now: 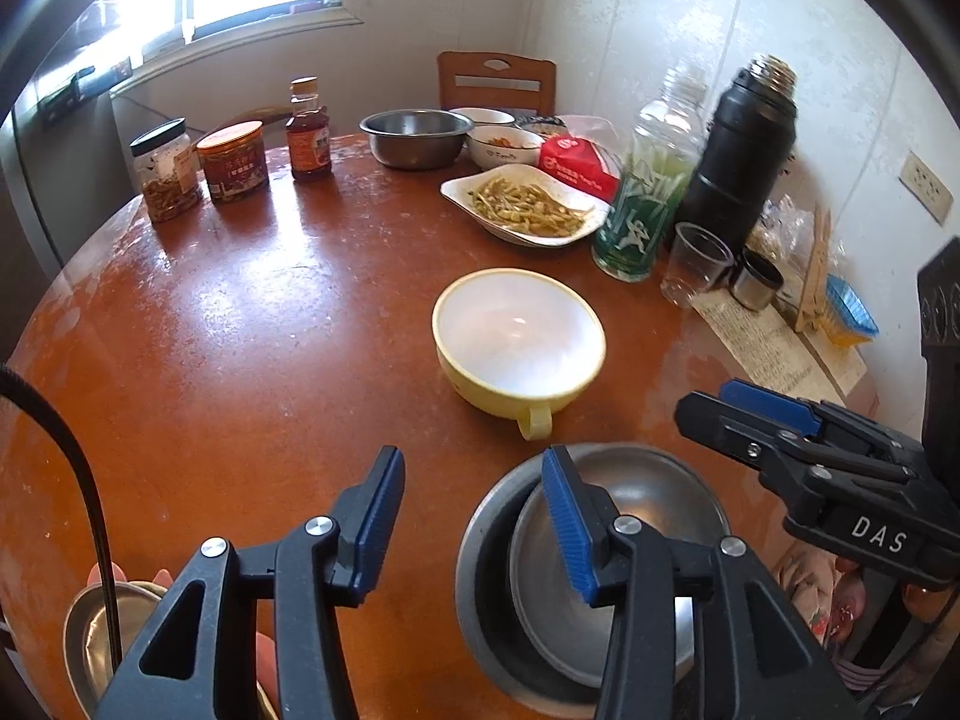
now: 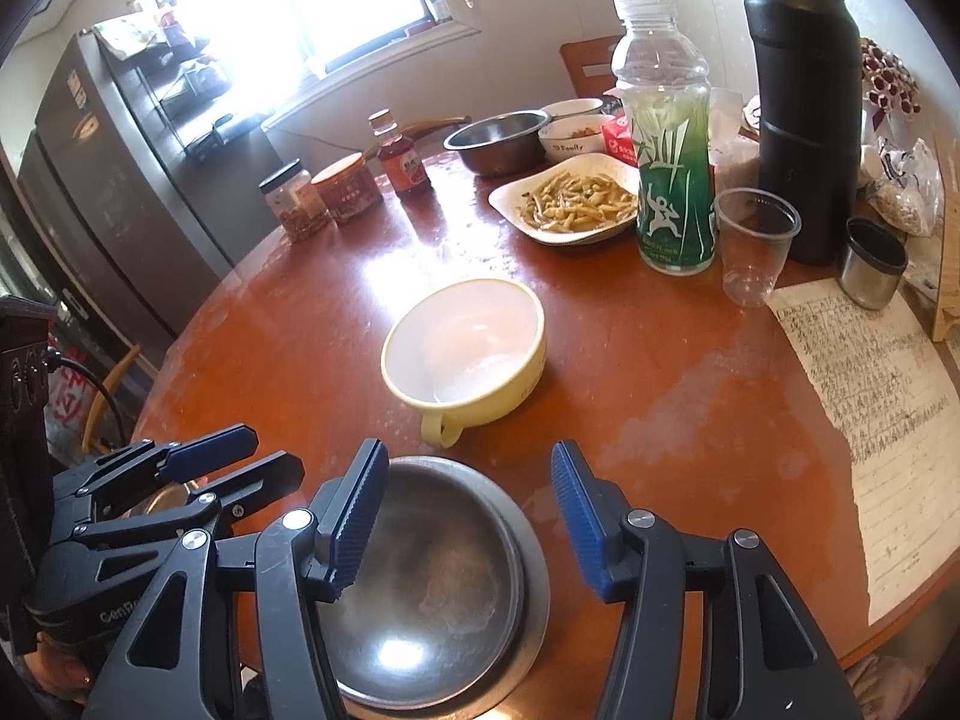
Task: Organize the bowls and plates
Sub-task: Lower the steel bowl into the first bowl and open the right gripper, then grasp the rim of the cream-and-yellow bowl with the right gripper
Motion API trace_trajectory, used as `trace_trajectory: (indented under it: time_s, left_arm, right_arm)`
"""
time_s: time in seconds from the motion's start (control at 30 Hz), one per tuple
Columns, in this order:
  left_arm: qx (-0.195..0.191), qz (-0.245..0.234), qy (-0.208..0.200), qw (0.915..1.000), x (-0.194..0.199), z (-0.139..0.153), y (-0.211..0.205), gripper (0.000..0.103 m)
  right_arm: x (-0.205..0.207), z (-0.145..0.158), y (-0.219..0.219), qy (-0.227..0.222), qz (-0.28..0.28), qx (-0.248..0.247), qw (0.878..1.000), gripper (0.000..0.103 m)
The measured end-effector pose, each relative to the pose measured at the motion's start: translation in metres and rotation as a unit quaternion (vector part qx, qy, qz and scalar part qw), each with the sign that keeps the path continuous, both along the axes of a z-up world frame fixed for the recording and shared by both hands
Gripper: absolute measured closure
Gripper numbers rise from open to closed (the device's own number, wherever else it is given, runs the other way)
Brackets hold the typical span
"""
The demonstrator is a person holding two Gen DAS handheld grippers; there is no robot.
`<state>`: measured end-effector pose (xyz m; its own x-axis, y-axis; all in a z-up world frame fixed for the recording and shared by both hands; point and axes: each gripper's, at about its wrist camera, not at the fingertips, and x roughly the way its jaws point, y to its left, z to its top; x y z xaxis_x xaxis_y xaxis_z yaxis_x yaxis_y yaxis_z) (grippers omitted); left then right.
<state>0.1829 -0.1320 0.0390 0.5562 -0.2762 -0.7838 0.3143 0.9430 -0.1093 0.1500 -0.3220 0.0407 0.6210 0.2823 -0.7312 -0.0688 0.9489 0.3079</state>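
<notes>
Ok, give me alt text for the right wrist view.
Open right tongs hover over nested steel bowls at the near edge of a round wooden table. Beyond sits an empty yellow handled bowl; the left tongs are at left.

Two steel bowls point(image 2: 432, 588) nested at the near table edge, smaller one sitting a bit off-center inside the bigger, both upright & empty. Just beyond them, the yellow bowl point(image 2: 465, 354) w/ white inside, empty, upright, handle pointing toward the steel pair. Far side: white plate point(image 2: 567, 198) of stir-fried strips, another steel bowl point(image 2: 495, 141), plus 2 white ceramic bowls point(image 2: 573, 135) behind it.
</notes>
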Motion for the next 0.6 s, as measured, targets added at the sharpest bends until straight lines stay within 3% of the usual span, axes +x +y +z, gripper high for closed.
trace_trajectory:
  time_s: [0.23, 0.6]
  left_arm:
    - [-0.013, 0.034, 0.011, 0.9993, 0.037, -0.006, -0.002, 0.055]
    - [-0.016, 0.055, 0.043, 0.9974, 0.088, -0.031, -0.015, 0.055]
  right_arm:
    - [0.037, -0.011, -0.015, 0.004, -0.003, -0.006, 1.000, 0.045]
    - [0.094, -0.047, -0.016, 0.033, 0.022, -0.005, 0.999, 0.066]
